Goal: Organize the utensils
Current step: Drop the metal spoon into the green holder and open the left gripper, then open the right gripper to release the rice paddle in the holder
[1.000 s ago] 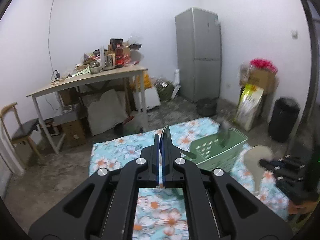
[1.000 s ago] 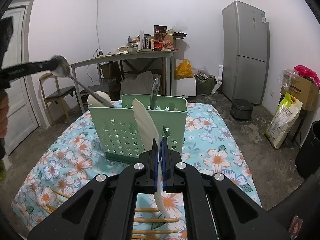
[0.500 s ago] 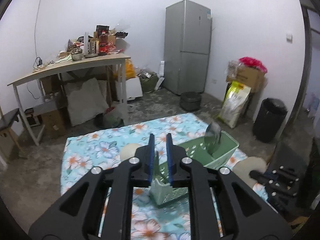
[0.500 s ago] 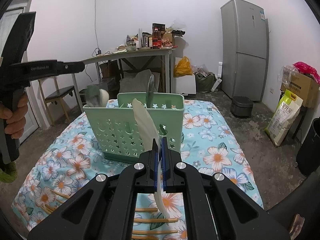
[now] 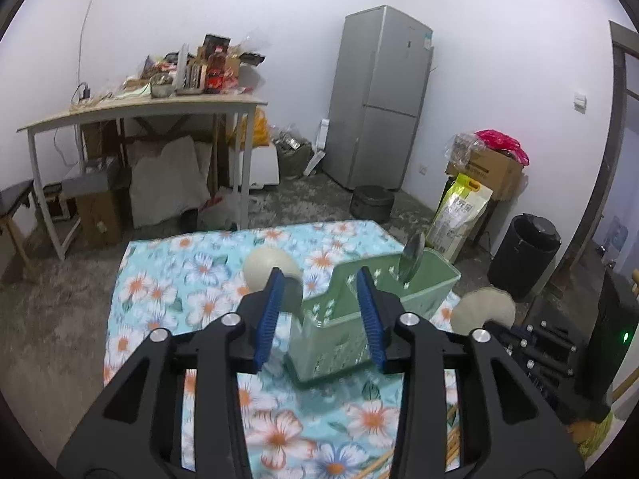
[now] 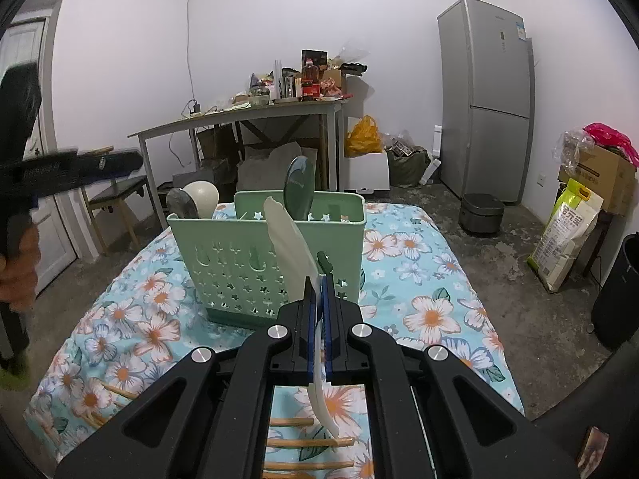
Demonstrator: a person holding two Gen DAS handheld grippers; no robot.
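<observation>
while the left gripper [image 5: 321, 311] fingers spread empty, the right gripper [image 6: 318, 299] clasps a white spoon [image 6: 293, 255] before the green caddy [image 6: 239, 263].

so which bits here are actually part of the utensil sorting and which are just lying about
Part of the job:
- green utensil caddy
- spoons standing in it
- white spoon clamped in the right tongs
- wooden chopsticks on the floral cloth
- left tongs, opening, nothing between them

Just lying about:
- fridge
- cluttered desk
- cardboard box
- black bin

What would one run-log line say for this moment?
left gripper: opening, empty | right gripper: shut on cream plastic spoon | green perforated plastic utensil basket: holds three spoons
</observation>
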